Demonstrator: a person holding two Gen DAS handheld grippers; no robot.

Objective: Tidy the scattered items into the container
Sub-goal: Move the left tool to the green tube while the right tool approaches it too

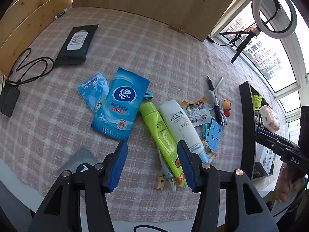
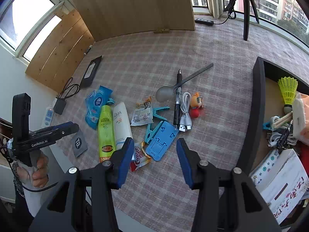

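We see the black container [image 2: 258, 100] holding a yellow shuttlecock [image 2: 287, 90] and cables [image 2: 280, 137]; our left gripper [image 1: 152, 148] and right gripper [image 2: 155, 147] gape empty.

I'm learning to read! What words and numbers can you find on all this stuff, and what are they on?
"Vinda": blue wipes packet
"AQUA", "SPF 50": white tube
"Coffee mate": sachet
"GenRobot.AI": left gripper
"DAS": right gripper
Chinese print on the green bottle, the dark wipes pack and the white box in the container: too small or blurred to read.
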